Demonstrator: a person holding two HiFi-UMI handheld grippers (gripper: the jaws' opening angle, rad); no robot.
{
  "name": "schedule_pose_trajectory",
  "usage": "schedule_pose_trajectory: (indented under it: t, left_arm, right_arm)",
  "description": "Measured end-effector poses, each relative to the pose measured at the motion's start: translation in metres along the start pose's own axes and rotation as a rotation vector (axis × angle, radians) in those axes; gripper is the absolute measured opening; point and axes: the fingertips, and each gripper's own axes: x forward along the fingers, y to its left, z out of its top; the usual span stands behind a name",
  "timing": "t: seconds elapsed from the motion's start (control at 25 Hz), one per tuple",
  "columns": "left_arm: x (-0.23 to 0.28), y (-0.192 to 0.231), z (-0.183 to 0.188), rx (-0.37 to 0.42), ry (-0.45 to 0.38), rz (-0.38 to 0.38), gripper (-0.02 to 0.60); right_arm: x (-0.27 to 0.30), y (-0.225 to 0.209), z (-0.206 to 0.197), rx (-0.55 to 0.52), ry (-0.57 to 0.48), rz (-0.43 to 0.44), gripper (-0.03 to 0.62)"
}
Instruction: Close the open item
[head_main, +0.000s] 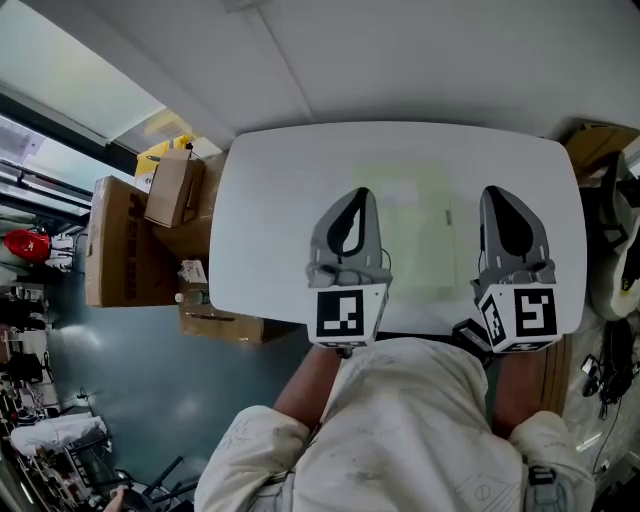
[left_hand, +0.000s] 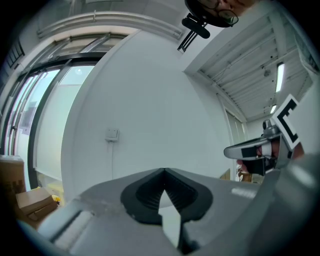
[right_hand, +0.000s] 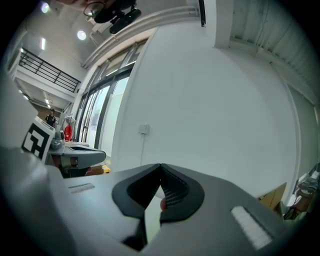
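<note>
A: Indoors, under a plain white wall (left_hand: 150, 90): a white table (head_main: 265, 200) with rounded corners, steeply seen from above. Broad bare top toward the far edge and along the left side. Near edge tight against the lap (head_main: 400, 420).

B: Anything crowding it?

A: Tall cardboard boxes (head_main: 120, 240) close off the left edge, with a smaller box (head_main: 172, 187) on top, almost at the table's far left corner. Another carton (head_main: 598, 145) just off the far right corner. Cables (head_main: 610, 375) and dark gear on the ground at the right. Blue-grey floor (head_main: 120, 360) open at lower left.

B: And the thing to be closed?

A: A pale flat item (head_main: 415, 225), faint against the tabletop, lying flat mid-table, nearer the person than the far edge. Open or closed: impossible to say from this height.

B: Relative to the grippers?

A: Between the two. Left gripper (head_main: 361, 192) over the item's left margin, nose toward the far edge. Right gripper (head_main: 496, 192) just beside its right edge. Touching it or not: unclear for both.

B: Jaws?

A: Pressed together at the tips on each side, gripping nothing. Past the tips in both gripper views, only wall and a small wall switch (left_hand: 112, 133).
</note>
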Motion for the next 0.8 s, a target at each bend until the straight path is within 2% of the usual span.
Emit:
schedule_pose_trajectory:
  t: [0.12,0.44,0.64,0.8]
  left_arm:
    - [-0.005,0.001,0.011,-0.022,-0.02,0.02,0.0]
    - [-0.017,0.005,0.034,0.022,-0.078,0.05,0.0]
    - [-0.024,0.011,0.041,0.025,-0.111,0.077,0.0]
    - [-0.028,0.014,0.044,0.049,-0.143,0.085,0.0]
  right_arm:
    - [-0.004,0.001,0.008,-0.037,-0.032,-0.015,0.003]
    - [-0.016,0.002,0.032,-0.084,-0.162,-0.087,0.002]
    - [-0.017,0.004,0.032,-0.053,-0.183,-0.078,0.003]
    - [-0.019,0.001,0.03,-0.072,-0.201,-0.101,0.002]
